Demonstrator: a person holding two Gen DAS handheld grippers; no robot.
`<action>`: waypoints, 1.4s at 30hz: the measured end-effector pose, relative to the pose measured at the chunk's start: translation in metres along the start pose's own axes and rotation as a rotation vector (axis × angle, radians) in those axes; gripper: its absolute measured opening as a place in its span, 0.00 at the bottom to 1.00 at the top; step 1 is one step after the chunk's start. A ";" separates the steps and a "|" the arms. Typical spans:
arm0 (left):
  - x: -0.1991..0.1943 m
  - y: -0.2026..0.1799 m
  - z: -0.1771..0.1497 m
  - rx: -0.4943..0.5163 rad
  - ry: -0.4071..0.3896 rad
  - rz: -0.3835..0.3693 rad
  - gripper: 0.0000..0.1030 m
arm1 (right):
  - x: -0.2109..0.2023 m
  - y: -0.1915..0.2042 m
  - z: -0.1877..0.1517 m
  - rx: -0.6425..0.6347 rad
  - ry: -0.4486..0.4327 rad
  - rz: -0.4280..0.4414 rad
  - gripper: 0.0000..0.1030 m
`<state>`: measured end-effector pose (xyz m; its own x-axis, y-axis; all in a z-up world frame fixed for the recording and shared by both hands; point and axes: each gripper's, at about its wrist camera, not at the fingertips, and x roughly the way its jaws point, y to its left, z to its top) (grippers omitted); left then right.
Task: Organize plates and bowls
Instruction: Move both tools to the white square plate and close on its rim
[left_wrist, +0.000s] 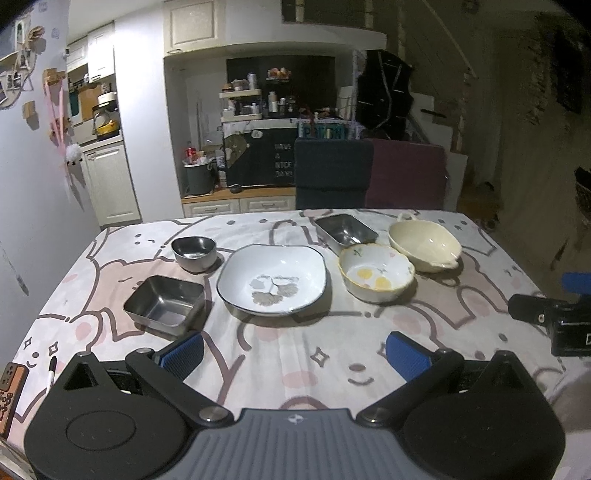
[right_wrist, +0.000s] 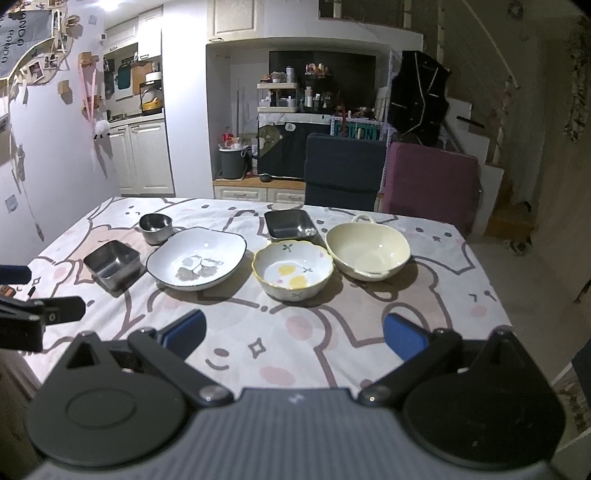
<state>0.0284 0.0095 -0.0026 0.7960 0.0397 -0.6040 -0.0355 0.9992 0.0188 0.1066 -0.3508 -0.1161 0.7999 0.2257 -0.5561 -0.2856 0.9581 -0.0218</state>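
While both grippers hover low over the near table edge, the left gripper (left_wrist: 294, 354) and right gripper (right_wrist: 293, 334) each hold their blue pads wide apart on nothing. Mid-frame on the cartoon cloth (left_wrist: 332, 332) sit six dishes: white plate (left_wrist: 272, 279) centre, flower bowl (left_wrist: 376, 272) and cream bowl (left_wrist: 424, 245) to its right, steel tray (left_wrist: 345, 230) behind, square tin (left_wrist: 165, 304) and steel cup (left_wrist: 194, 252) at left.

Left gripper (left_wrist: 295, 354) jaws wide apart, empty, bottom centre of frame. Right gripper (right_wrist: 293, 334) same: spread, empty.
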 end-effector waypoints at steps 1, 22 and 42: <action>0.003 0.003 0.005 -0.008 -0.002 0.002 1.00 | 0.004 0.000 0.003 0.006 0.000 0.005 1.00; 0.107 0.070 0.108 -0.059 -0.040 0.042 1.00 | 0.101 0.008 0.103 0.073 -0.078 0.218 1.00; 0.255 0.138 0.121 -0.199 0.131 -0.096 1.00 | 0.280 0.017 0.094 0.462 0.331 0.374 0.93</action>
<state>0.2996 0.1583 -0.0581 0.7171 -0.0694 -0.6935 -0.0920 0.9769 -0.1929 0.3757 -0.2544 -0.1941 0.4664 0.5614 -0.6836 -0.1983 0.8195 0.5377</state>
